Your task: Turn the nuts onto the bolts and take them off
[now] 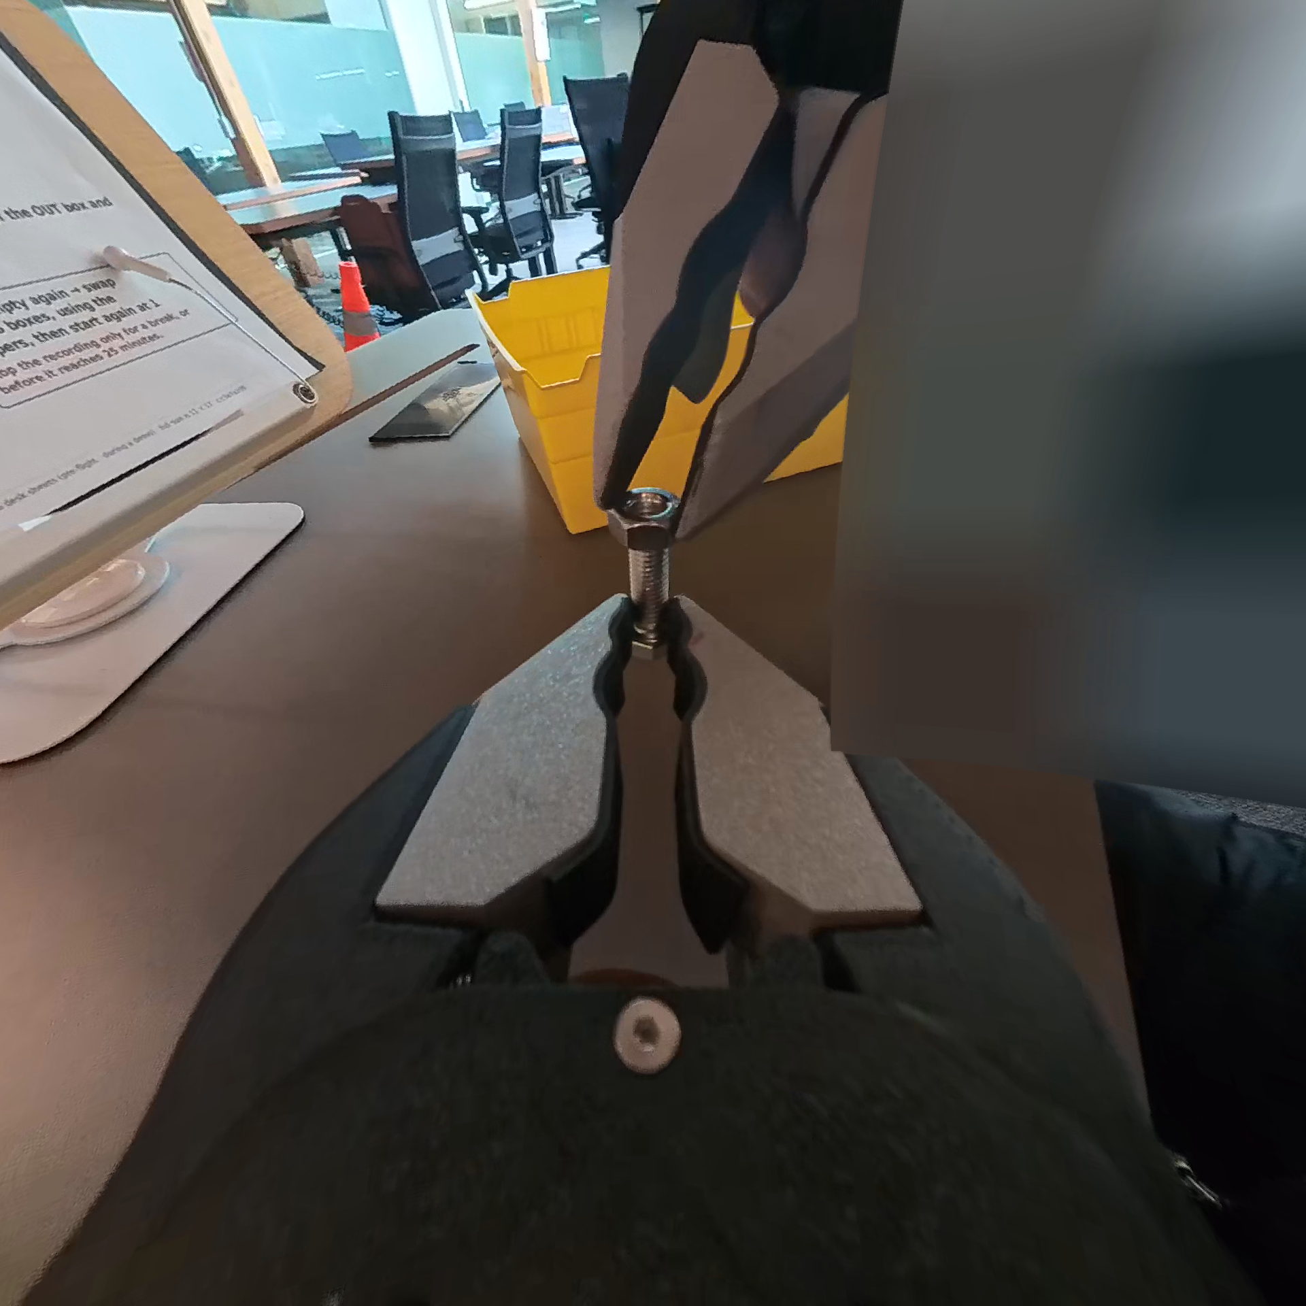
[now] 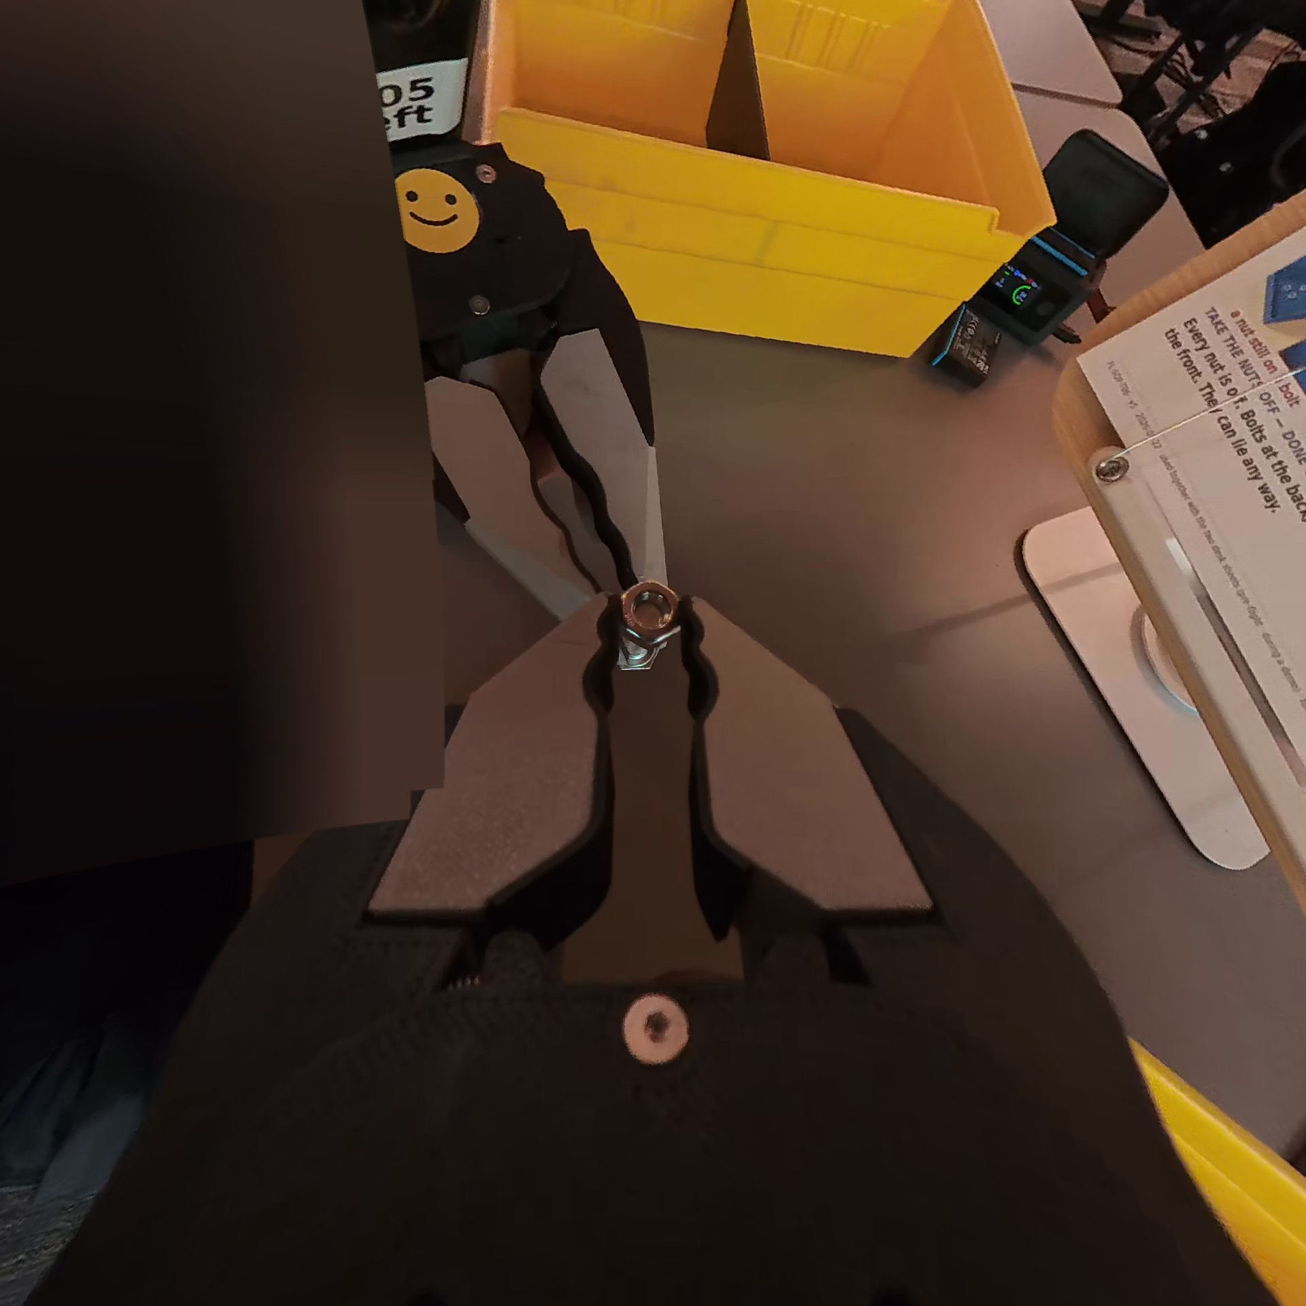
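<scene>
Between both hand-held gripper (image 1: pixel 648 622) tips, upright bolt (image 1: pixel 646 586), nut (image 1: pixel 644 512) topmost.

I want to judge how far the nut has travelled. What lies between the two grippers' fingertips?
In the left wrist view, bare bolt thread: left gripper clamps its head end, right gripper the nut at the tip.

There are two grippers: the left gripper (image 1: pixel 646 622) and the right gripper (image 2: pixel 646 622). They hold one bolt (image 1: pixel 646 579) with one nut (image 1: pixel 644 510) on its top end. There are two yellow bins, one (image 2: pixel 777 233) with a wall in the middle making two parts, and one (image 2: pixel 1230 1187) at the corner. There are two paper sheets on stands, one (image 1: pixel 106 297) and another (image 2: pixel 1215 438). One orange cone (image 1: pixel 355 307) stands far back. One small screen gadget (image 2: pixel 1018 297) sits on the counter (image 2: pixel 848 495).
</scene>
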The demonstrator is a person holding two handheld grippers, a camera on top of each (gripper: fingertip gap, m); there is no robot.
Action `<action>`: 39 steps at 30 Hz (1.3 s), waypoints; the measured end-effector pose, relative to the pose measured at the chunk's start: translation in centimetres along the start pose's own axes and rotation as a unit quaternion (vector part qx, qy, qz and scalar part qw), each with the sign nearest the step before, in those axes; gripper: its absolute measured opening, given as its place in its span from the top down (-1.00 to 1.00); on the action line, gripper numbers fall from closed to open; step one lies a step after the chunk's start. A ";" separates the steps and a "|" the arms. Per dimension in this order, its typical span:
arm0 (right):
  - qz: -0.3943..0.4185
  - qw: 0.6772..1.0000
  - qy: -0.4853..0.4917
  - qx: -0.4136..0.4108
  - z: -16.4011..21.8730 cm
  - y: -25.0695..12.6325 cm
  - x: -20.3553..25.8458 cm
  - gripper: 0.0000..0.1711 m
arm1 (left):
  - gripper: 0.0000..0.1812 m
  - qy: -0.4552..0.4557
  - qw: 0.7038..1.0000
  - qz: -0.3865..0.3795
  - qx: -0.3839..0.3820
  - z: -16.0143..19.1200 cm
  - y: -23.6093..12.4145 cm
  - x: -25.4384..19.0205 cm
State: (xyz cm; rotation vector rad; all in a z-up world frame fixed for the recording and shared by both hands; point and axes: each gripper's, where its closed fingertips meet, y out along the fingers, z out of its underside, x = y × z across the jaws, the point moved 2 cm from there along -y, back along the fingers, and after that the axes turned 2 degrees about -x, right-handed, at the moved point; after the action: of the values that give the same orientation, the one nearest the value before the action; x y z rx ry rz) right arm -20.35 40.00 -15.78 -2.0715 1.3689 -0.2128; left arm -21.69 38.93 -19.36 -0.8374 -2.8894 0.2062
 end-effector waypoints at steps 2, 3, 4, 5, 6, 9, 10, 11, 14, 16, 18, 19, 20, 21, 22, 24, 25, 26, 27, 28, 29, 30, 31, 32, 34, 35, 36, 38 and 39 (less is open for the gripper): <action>0.006 1.000 0.008 0.002 0.0 0.0 -0.1 0.83 | 0.93 0.000 1.000 -0.006 0.001 0.0 0.0 0.1; 0.008 1.000 0.011 0.002 -0.1 0.1 -0.1 0.83 | 0.93 -0.001 1.000 -0.009 0.000 0.0 0.0 0.1; 0.011 1.000 0.015 0.004 -0.1 0.1 -0.1 0.83 | 0.92 -0.001 1.000 -0.012 0.001 0.0 0.0 0.1; 0.014 1.000 0.018 0.006 -0.1 0.1 -0.2 0.83 | 0.92 -0.001 1.000 -0.016 0.001 0.0 0.0 0.2; 0.018 1.000 0.021 0.009 -0.1 0.1 -0.2 0.83 | 0.92 -0.002 1.000 -0.020 0.002 0.0 0.0 0.2; 0.031 0.999 0.024 0.019 -0.1 0.2 -0.3 0.82 | 0.92 -0.003 1.000 -0.031 0.005 0.1 0.1 0.3; 0.035 0.999 0.023 0.022 -0.1 0.3 -0.3 0.82 | 0.92 -0.003 0.999 -0.034 0.005 0.1 0.1 0.3; 0.040 0.999 0.023 0.024 -0.1 0.3 -0.3 0.83 | 0.93 -0.002 0.999 -0.038 0.005 0.1 0.1 0.4; 0.048 0.998 0.030 0.028 -0.2 0.3 -0.4 0.83 | 0.92 -0.001 0.999 -0.047 0.005 0.0 0.1 0.4; 0.052 0.998 0.036 0.029 -0.2 0.3 -0.5 0.83 | 0.93 0.000 0.999 -0.051 0.007 0.0 0.1 0.5; 0.056 0.997 0.040 0.029 -0.2 0.4 -0.5 0.83 | 0.93 0.002 0.998 -0.057 0.008 0.0 0.1 0.6; 0.058 0.997 0.044 0.029 -0.3 0.4 -0.6 0.83 | 0.93 0.004 0.998 -0.061 0.009 0.0 0.0 0.6; 0.060 0.997 0.046 0.029 -0.3 0.4 -0.6 0.83 | 0.93 0.006 0.998 -0.066 0.009 -0.1 0.0 0.6; 0.063 0.996 0.049 0.030 -0.4 0.4 -0.6 0.83 | 0.93 0.009 0.997 -0.071 0.009 -0.1 0.0 0.7; 0.066 0.996 0.051 0.030 -0.4 0.4 -0.6 0.83 | 0.92 0.011 0.997 -0.076 0.010 -0.2 -0.1 0.7; 0.072 0.995 0.055 0.031 -0.5 0.4 -0.6 0.82 | 0.92 0.010 0.997 -0.082 0.010 -0.2 -0.1 0.8; 0.075 0.995 0.057 0.032 -0.6 0.4 -0.7 0.82 | 0.92 0.010 0.996 -0.085 0.011 -0.2 -0.1 0.8; 0.079 0.995 0.059 0.034 -0.6 0.5 -0.7 0.83 | 0.93 0.010 0.996 -0.087 0.012 -0.2 -0.1 0.9; 0.083 0.994 0.062 0.035 -0.6 0.5 -0.8 0.83 | 0.93 0.011 0.996 -0.090 0.014 -0.2 -0.1 0.9; 0.086 0.993 0.066 0.037 -0.6 0.6 -0.8 0.83 | 0.93 0.011 0.995 -0.093 0.015 -0.2 -0.1 1.0; 0.089 0.993 0.069 0.038 -0.6 0.6 -0.9 0.83 | 0.93 0.011 0.995 -0.096 0.016 -0.2 -0.1 1.1; 0.092 0.992 0.073 0.040 -0.6 0.6 -0.9 0.83 | 0.93 0.012 0.995 -0.100 0.017 -0.1 -0.1 1.1; 0.095 0.992 0.075 0.043 -0.6 0.7 -0.9 0.83 | 0.93 0.014 0.994 -0.104 0.019 -0.1 -0.2 1.2; 0.099 0.991 0.076 0.046 -0.6 0.7 -0.9 0.83 | 0.93 0.014 0.994 -0.106 0.020 -0.1 -0.2 1.2; 0.108 0.990 0.077 0.052 -0.7 0.8 -1.0 0.83 | 0.93 0.011 0.994 -0.109 0.022 -0.1 -0.2 1.3; 0.111 0.989 0.078 0.054 -0.7 0.9 -1.0 0.83 | 0.93 0.011 0.993 -0.111 0.022 -0.1 -0.2 1.3; 0.115 0.989 0.080 0.055 -0.7 0.9 -1.0 0.83 | 0.93 0.011 0.993 -0.114 0.022 -0.1 -0.2 1.4; 0.119 0.987 0.090 0.057 -0.7 1.0 -1.1 0.82 | 0.93 0.011 0.993 -0.119 0.024 -0.1 -0.2 1.5; 0.120 0.987 0.094 0.059 -0.7 1.0 -1.1 0.82 | 0.93 0.011 0.992 -0.121 0.025 0.0 -0.2 1.5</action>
State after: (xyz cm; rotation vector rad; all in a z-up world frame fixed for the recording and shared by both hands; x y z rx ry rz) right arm -21.95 40.45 -15.57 -1.8076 1.6644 -0.3845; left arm -23.05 39.57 -19.16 -0.4729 -2.9180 0.2401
